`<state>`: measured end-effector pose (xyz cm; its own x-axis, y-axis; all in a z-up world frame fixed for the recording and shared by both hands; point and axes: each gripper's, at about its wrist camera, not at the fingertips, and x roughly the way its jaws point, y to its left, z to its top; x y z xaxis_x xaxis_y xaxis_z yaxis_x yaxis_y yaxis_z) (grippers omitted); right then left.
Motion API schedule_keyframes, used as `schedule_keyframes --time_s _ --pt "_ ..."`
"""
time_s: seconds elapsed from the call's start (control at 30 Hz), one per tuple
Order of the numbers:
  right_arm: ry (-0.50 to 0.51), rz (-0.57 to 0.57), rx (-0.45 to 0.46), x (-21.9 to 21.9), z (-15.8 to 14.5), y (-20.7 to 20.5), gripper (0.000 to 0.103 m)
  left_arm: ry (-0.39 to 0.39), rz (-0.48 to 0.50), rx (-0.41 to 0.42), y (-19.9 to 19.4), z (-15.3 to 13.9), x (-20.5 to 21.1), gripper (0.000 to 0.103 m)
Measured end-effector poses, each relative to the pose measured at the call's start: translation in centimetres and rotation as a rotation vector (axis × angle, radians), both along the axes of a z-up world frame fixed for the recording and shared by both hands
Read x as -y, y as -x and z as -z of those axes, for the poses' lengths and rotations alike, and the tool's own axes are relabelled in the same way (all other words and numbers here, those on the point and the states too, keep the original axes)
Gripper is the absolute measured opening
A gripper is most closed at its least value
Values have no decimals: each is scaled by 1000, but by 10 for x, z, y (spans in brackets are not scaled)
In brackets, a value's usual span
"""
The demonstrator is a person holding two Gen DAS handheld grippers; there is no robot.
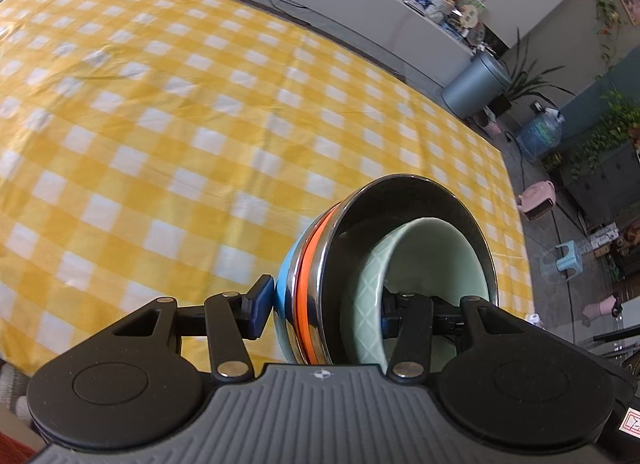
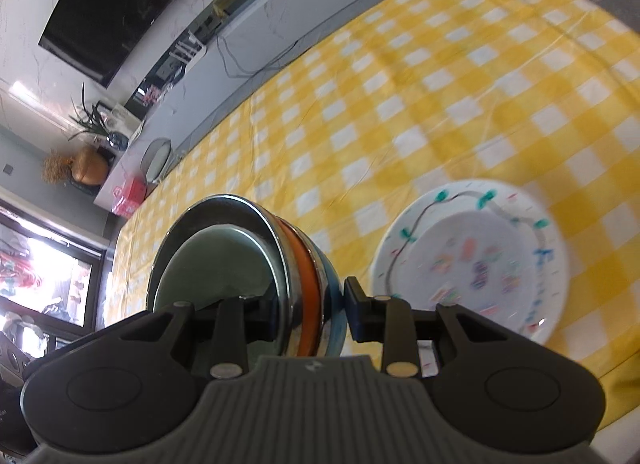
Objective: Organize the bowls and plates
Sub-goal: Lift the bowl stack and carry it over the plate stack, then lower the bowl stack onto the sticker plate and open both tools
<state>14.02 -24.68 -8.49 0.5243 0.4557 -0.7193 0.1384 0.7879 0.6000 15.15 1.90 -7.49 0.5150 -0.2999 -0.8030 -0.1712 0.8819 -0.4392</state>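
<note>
Clamping bowl stack [image 1: 384,264] rim: left hand-held gripper [image 1: 324,312], right hand-held gripper [image 2: 304,312], both sides.

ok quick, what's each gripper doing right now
left gripper: shut on the bowl stack
right gripper: shut on the same bowl stack

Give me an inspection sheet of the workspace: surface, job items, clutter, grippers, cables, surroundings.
Surface: yellow checked tablecloth, creased.
Job's things: nested bowl stack, steel bowl holding a pale green bowl, with orange and blue bowls outside; patterned white plate flat on the cloth.
Clutter: nothing seen on the cloth.
Grippers: left hand-held gripper and right hand-held gripper each shut on the stack's wall.
Cables: black cable hanging off the counter behind.
Surroundings: television, grey bin, plants, water jug.
</note>
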Motion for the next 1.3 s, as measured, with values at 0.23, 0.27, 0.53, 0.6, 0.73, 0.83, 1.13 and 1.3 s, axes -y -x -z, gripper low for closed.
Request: schedule_keyframes --time_s 0.23,0.27,0.53,0.6,0.73,0.83,1.13,1.3 --pt "23 55 19 45 -12 0 30 29 53 3 -12 2 45 54" --pt "32 57 20 52 -13 0 30 34 61 0 -14 3 51 54" --pt "48 96 -15 97 -3 5 30 38 120 -50 -19 23 89 53" --pt "47 107 -27 104 2 7 30 34 125 -65 -19 28 94 53" --pt "37 114 -41 109 11 10 30 22 128 -84 -18 33 98 53" --pt "23 118 -52 112 17 10 30 19 123 -88 -17 35 98 53" --pt "20 128 -47 114 14 15 30 12 139 -82 -13 30 103 53" --pt "48 122 -33 112 7 17 30 24 139 -92 -10 32 101 53"
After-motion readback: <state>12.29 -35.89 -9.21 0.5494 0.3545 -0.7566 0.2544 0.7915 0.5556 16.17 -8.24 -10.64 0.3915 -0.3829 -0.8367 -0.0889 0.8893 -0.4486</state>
